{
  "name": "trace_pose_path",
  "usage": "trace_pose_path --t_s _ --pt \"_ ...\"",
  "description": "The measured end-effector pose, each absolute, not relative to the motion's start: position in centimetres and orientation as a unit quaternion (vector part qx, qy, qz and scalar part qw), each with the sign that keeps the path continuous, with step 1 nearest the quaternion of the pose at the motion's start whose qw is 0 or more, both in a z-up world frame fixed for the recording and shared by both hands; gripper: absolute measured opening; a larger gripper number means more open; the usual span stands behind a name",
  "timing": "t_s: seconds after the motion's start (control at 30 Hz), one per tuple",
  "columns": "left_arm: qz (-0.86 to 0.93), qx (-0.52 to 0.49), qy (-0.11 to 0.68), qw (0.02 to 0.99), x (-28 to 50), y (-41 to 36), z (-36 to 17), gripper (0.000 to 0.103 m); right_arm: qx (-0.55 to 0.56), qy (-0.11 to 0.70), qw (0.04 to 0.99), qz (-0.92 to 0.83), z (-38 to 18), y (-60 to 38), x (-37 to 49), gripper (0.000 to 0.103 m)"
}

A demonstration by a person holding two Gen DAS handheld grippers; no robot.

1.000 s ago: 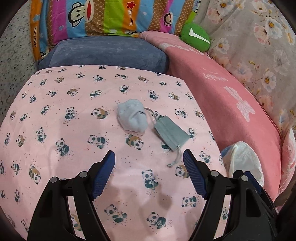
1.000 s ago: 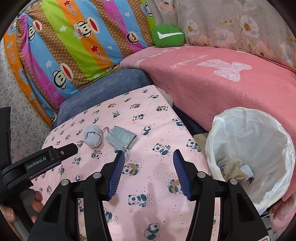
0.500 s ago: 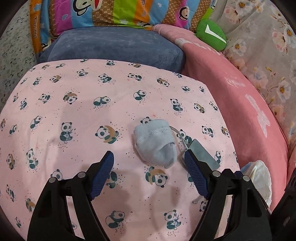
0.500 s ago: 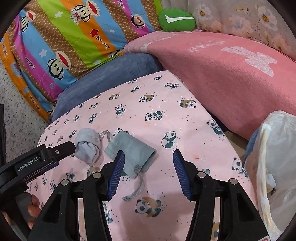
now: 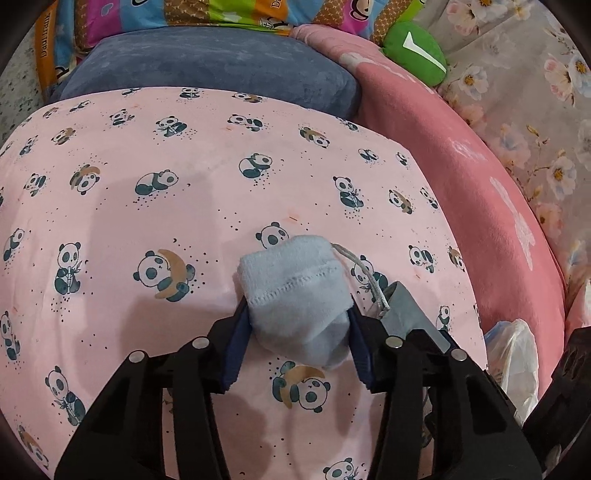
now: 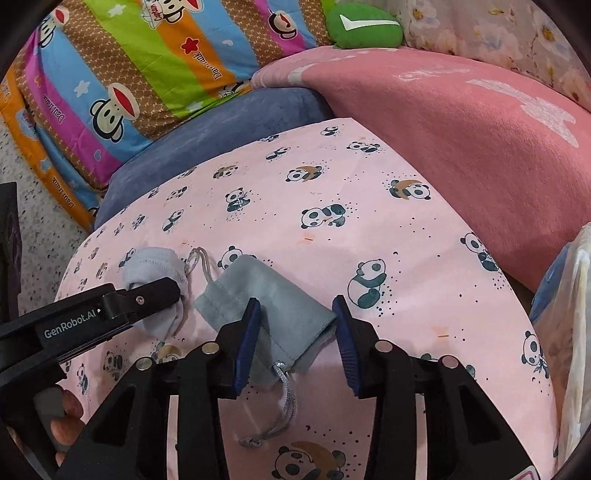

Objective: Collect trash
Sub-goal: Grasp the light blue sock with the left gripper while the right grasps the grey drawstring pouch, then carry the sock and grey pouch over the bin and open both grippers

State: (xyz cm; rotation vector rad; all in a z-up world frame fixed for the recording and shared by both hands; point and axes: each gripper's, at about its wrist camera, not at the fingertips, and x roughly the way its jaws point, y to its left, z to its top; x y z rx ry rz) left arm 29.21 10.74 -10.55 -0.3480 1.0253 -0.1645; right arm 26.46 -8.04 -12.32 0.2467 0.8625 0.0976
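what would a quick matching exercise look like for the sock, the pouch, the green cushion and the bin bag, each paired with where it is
Things:
1. light blue sock
2. grey drawstring pouch
3. green cushion
4. white bin bag

Places:
A. at the far back, beyond the pink blanket
B. between the left gripper jaws
C. off the right edge of the panda sheet
D. between the right gripper jaws

Pairs: 1-B, 2-D, 3-A, 4-C
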Motion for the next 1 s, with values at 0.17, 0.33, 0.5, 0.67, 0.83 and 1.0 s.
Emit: trace_pose_path --t_s 0.17,0.33,0.5,0.67,0.83,1.0 --pt "-0.086 -0.169 0.487 0.853 28.5 10.7 -10.1 0.034 0.120 0.420 0.897 0.058 -12.2 -7.8 25.6 0.009" --pt "-0.093 -0.164 0.481 0.856 26.5 10.2 -8.9 0.033 0.128 0.410 0.901 0.057 -11.0 -8.2 23.1 0.008" --pt "-0.108 -0.156 0.474 0.860 23.7 8.9 -7.5 0.033 0.144 0.391 0.908 0.047 -9.2 -9.7 20.0 0.008" --pt "-0.125 -0.144 0.465 0.865 20.6 6.9 -5.8 0.033 0.157 0.370 0.915 0.030 -7.2 -12.0 16.8 0.008" --pt "-0.145 -0.129 0.454 0.870 17.7 4.5 -4.0 0.033 0.167 0.347 0.923 0.012 -5.3 -14.7 13.5 0.008" --pt "-0.168 -0.111 0.444 0.873 15.0 1.8 -2.3 0.033 0.177 0.323 0.930 -0.007 -3.5 -17.4 10.3 0.008"
